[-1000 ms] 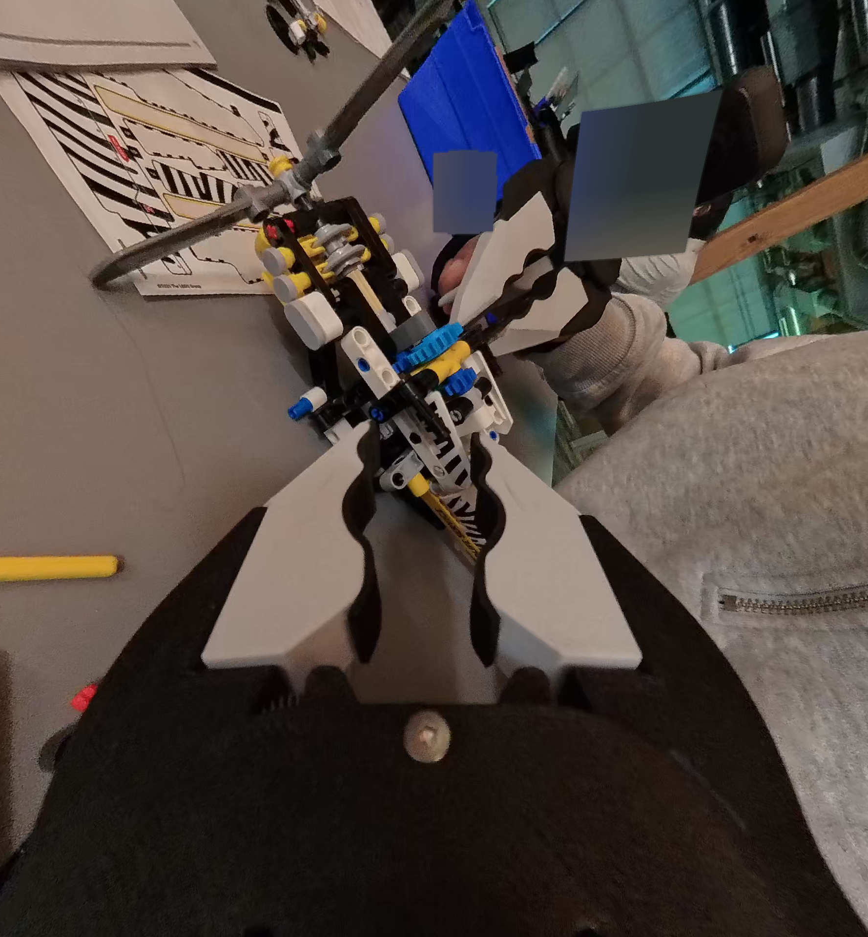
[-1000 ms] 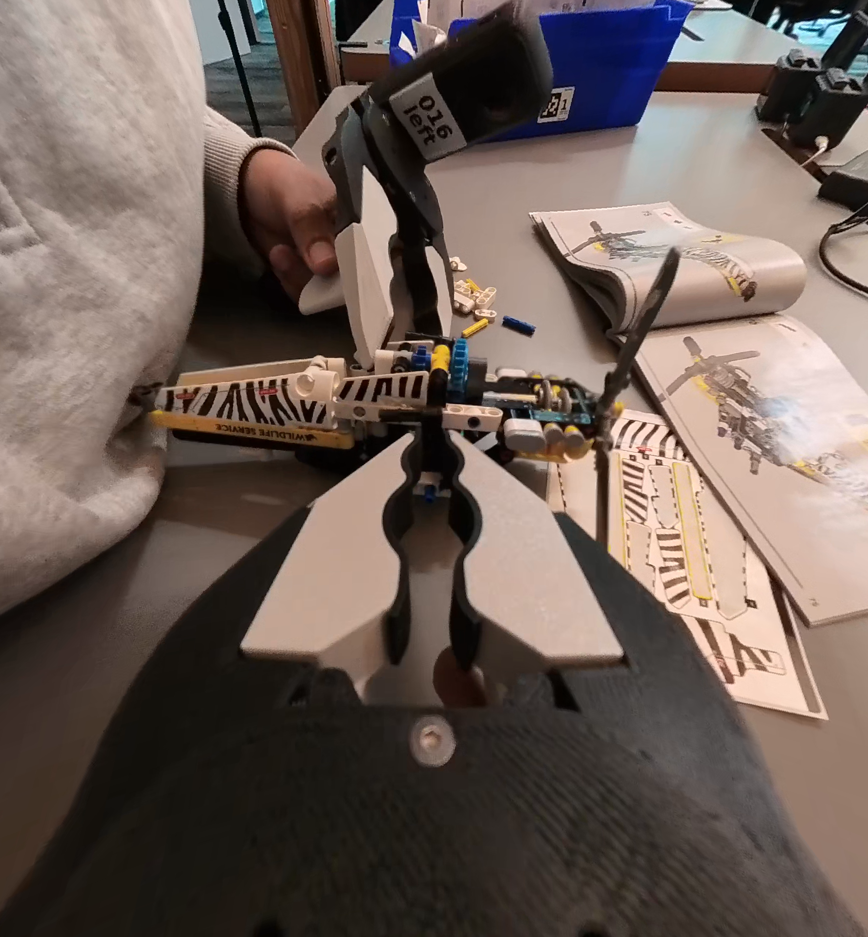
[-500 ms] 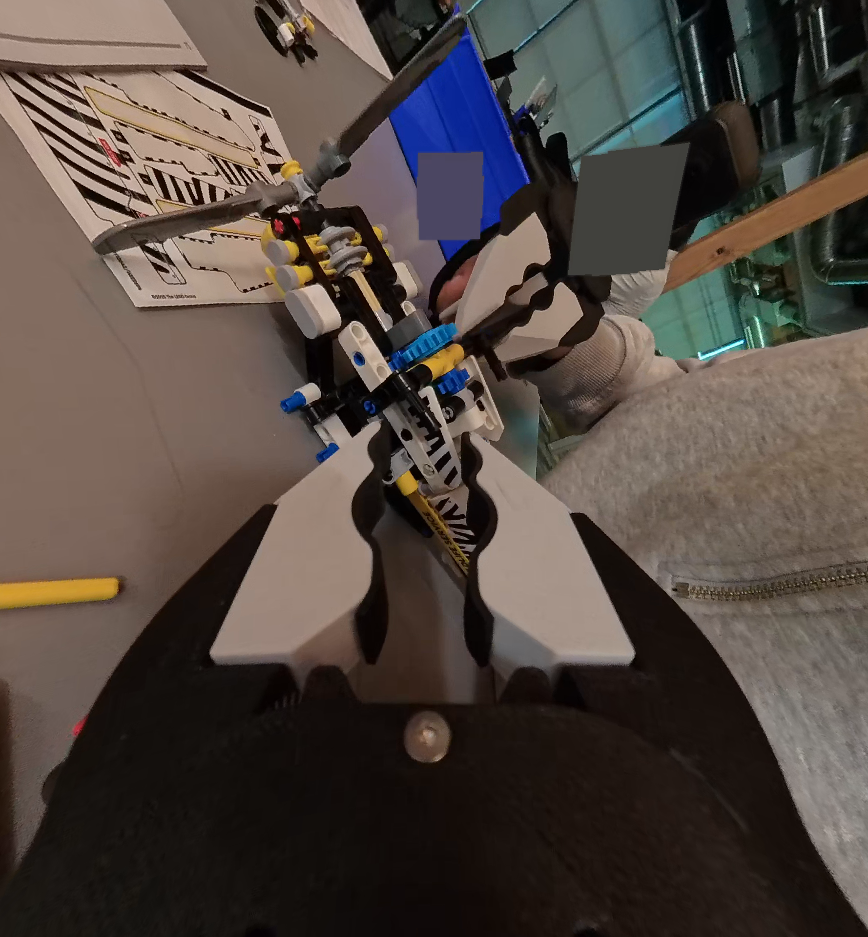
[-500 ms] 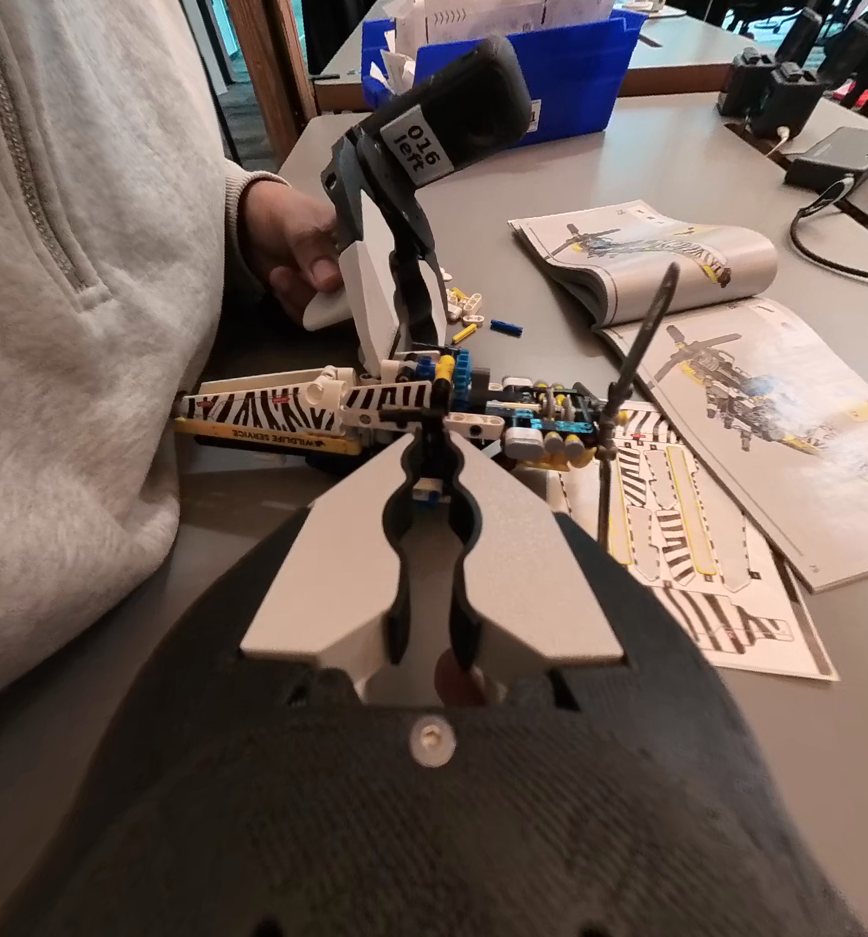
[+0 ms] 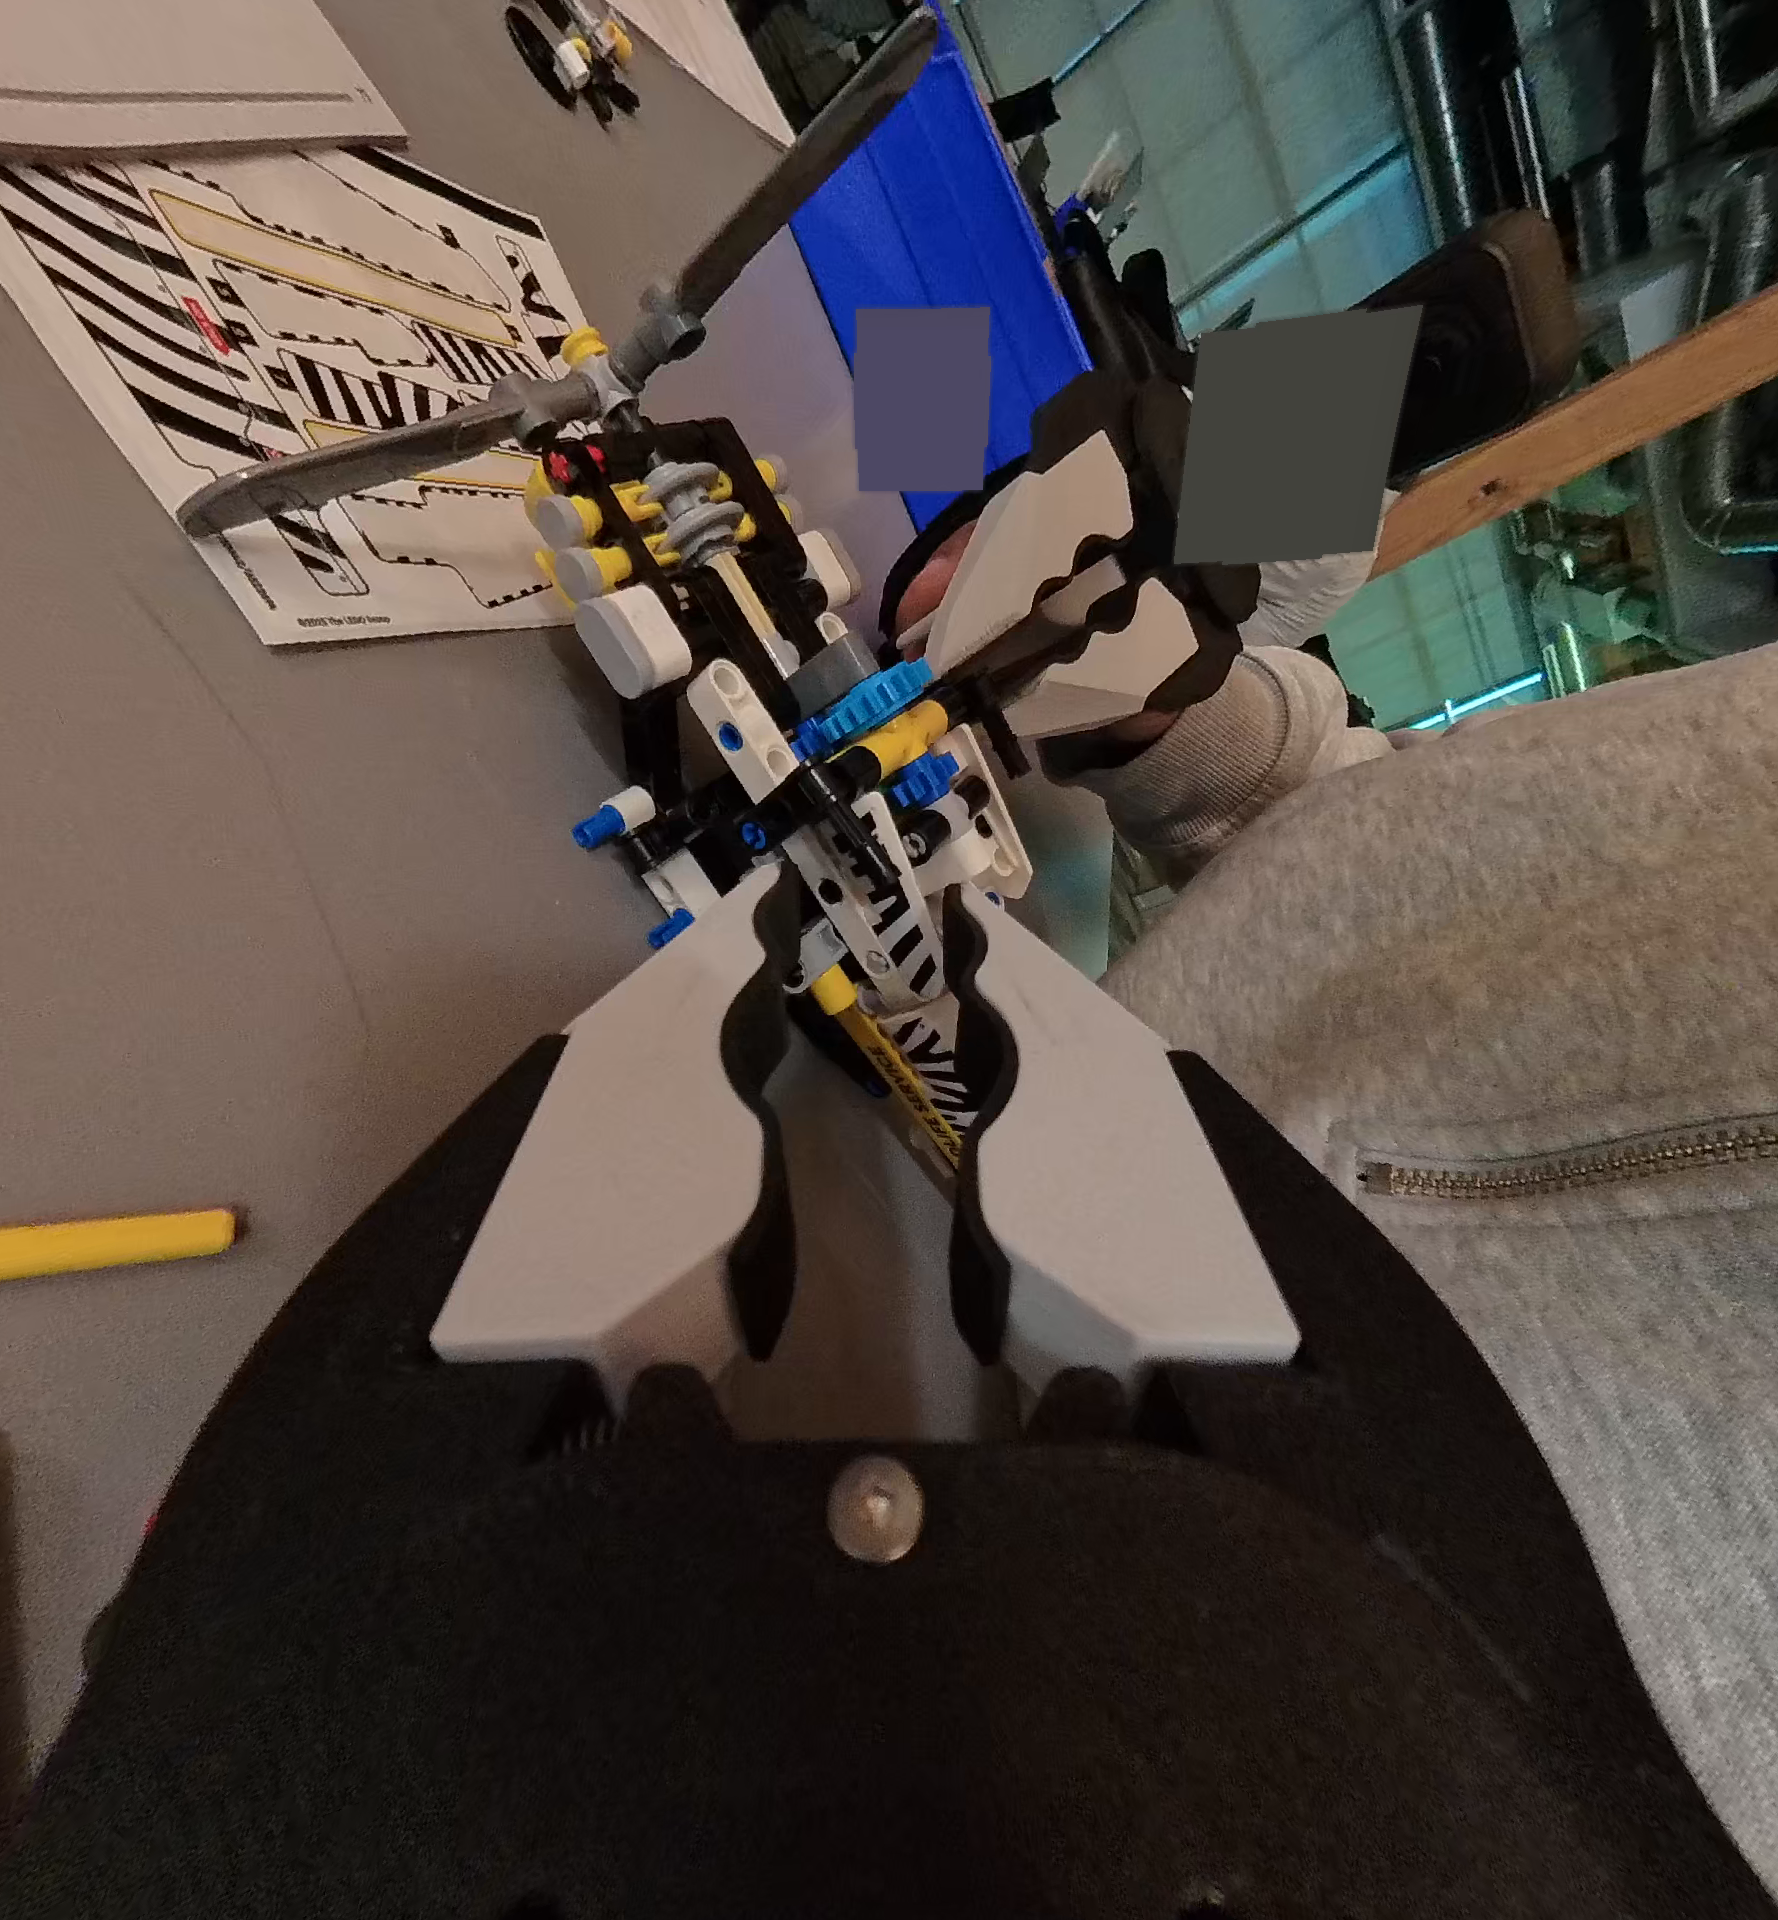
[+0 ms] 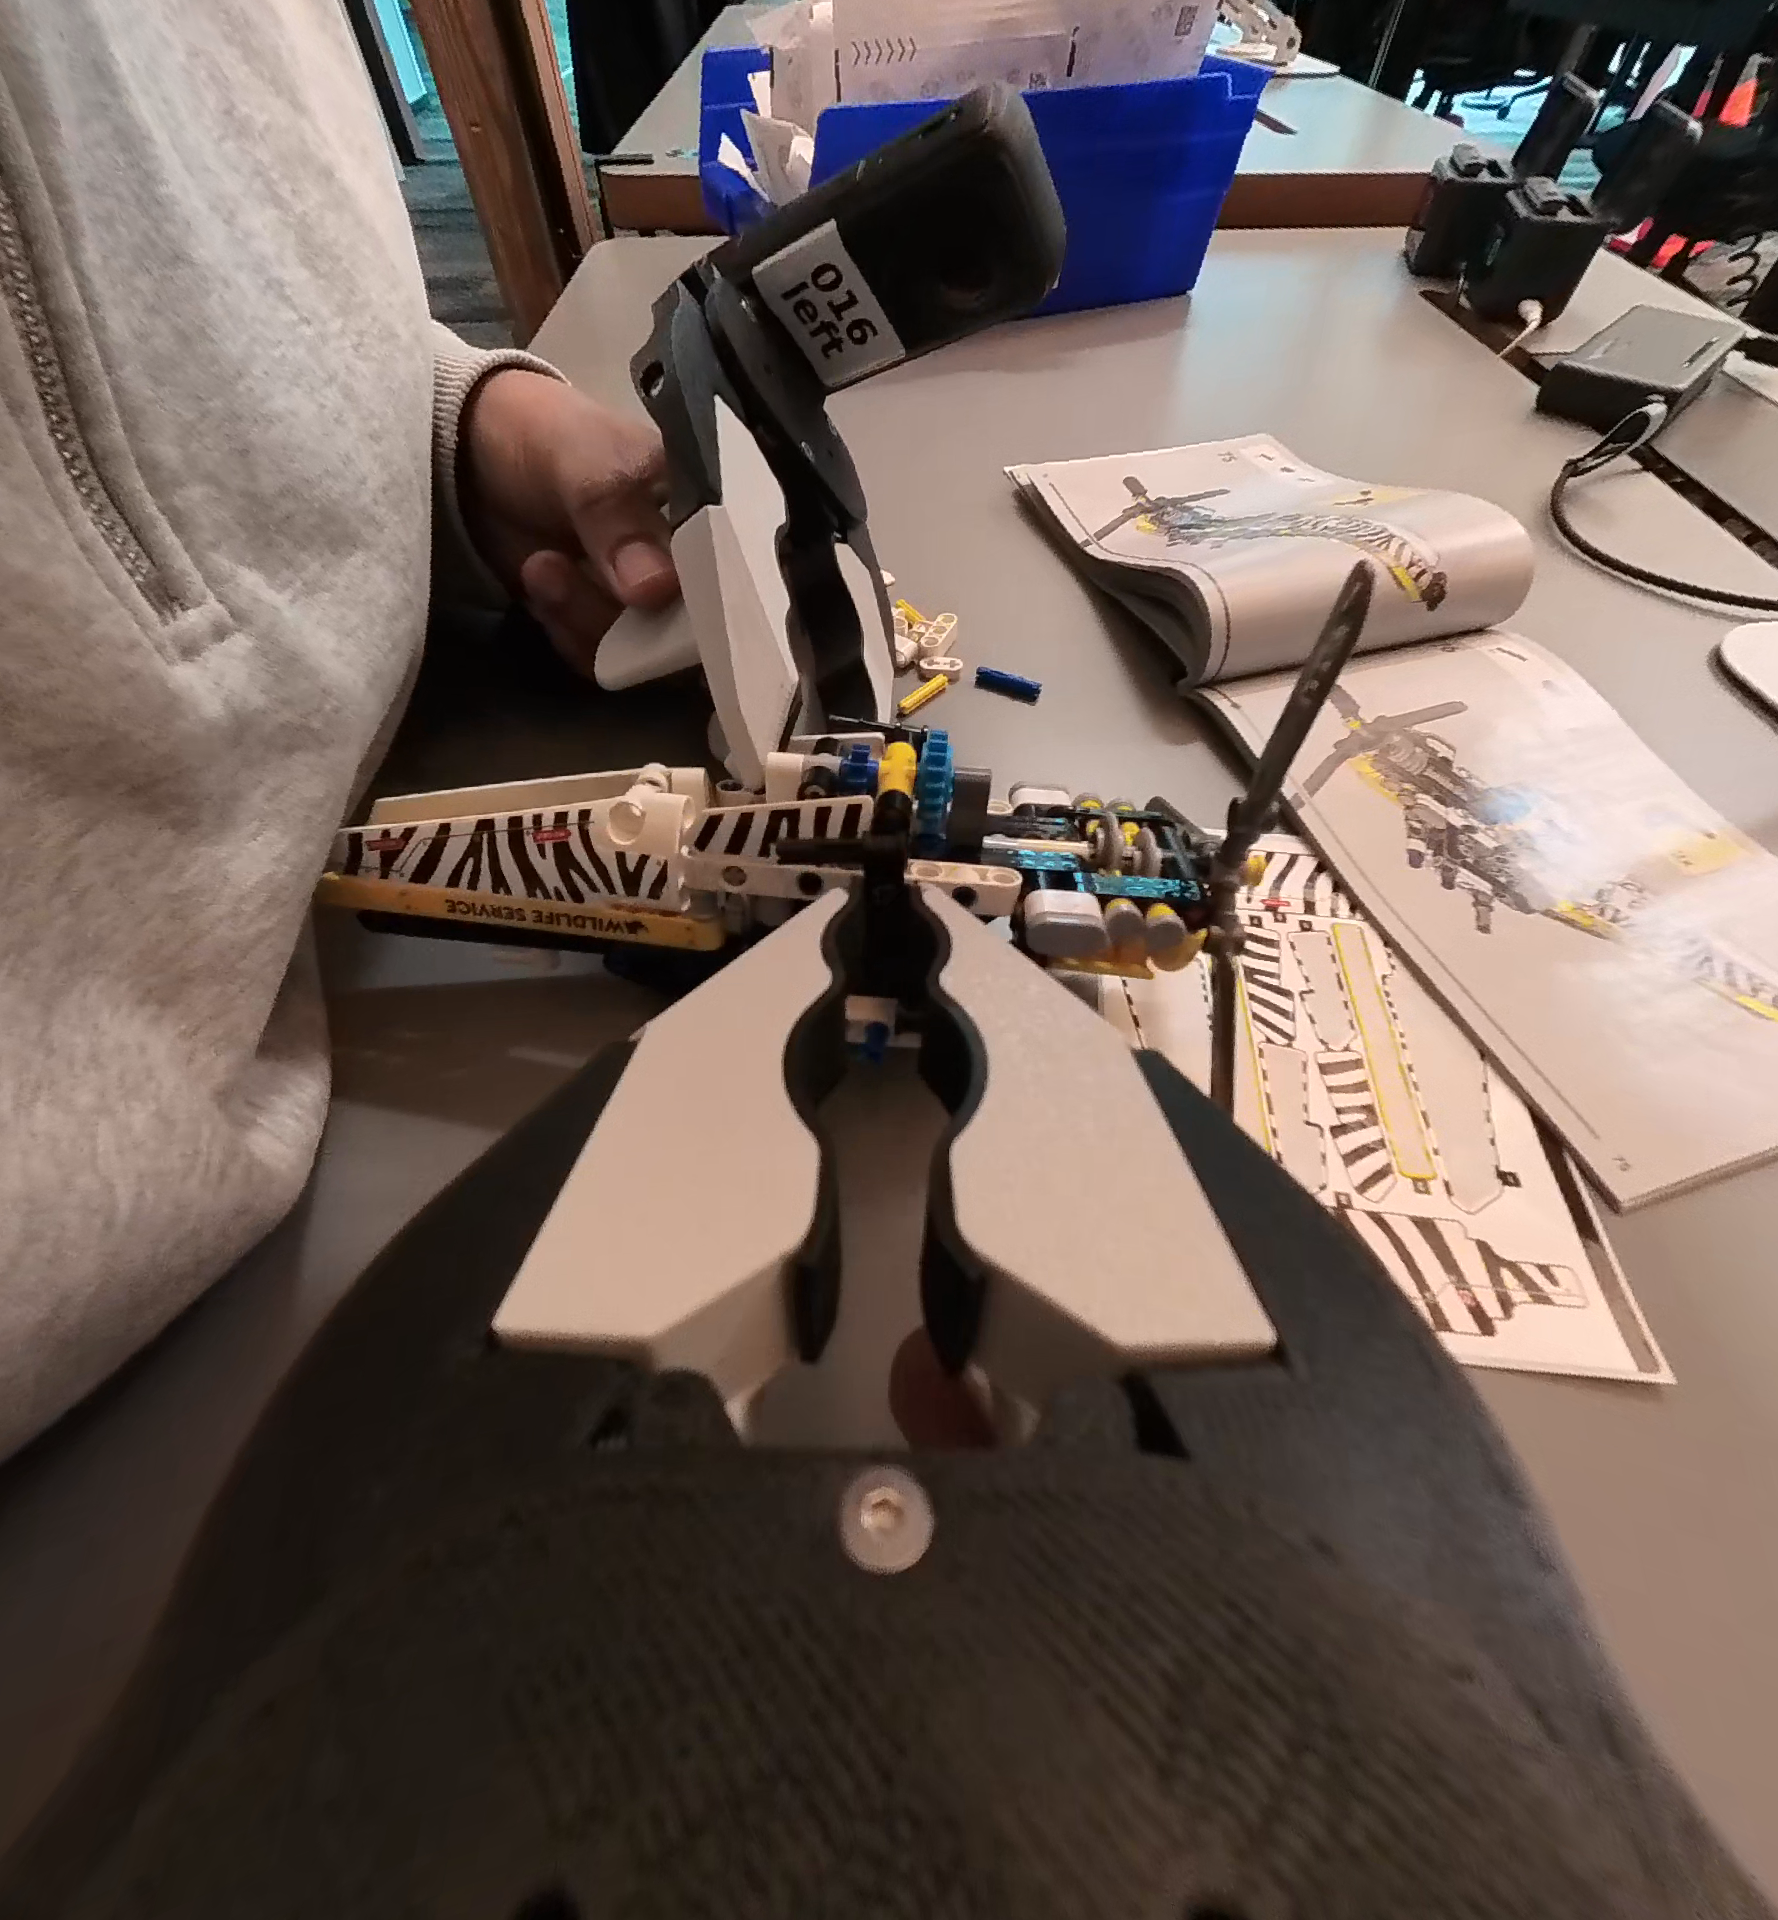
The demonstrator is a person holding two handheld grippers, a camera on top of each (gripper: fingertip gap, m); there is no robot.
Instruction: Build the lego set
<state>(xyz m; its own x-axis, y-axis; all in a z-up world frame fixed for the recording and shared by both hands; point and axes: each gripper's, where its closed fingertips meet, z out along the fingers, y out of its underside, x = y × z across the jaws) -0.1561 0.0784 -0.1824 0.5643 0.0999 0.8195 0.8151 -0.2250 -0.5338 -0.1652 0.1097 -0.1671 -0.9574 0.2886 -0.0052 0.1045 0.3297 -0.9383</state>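
A Lego helicopter (image 6: 552, 852) with a zebra-striped tail, blue gears and a grey rotor (image 6: 1280, 727) is held just above the grey table. My left gripper (image 5: 869, 925) is shut on its striped tail boom (image 5: 906, 945); it comes down on the model from behind in the right wrist view (image 6: 760, 727). My right gripper (image 6: 885, 904) is shut on a thin black axle piece (image 6: 880, 842) at the model's near side by the blue gear. The right gripper also shows in the left wrist view (image 5: 958, 675), touching the gear area (image 5: 864, 707).
A sticker sheet (image 6: 1384, 1143) lies under the rotor, with open instruction booklets (image 6: 1487, 883) beyond it. Small loose parts (image 6: 937, 665) lie behind the model. A blue bin (image 6: 1124, 187) stands at the back. A yellow beam (image 5: 85, 1242) lies left. A grey sleeve and torso are close. Across from one pair of fingers to the other is roughly 5 cm.
Both grippers keep their hold. The model and both views have shifted only slightly; the rotor blade sits a little more upright.
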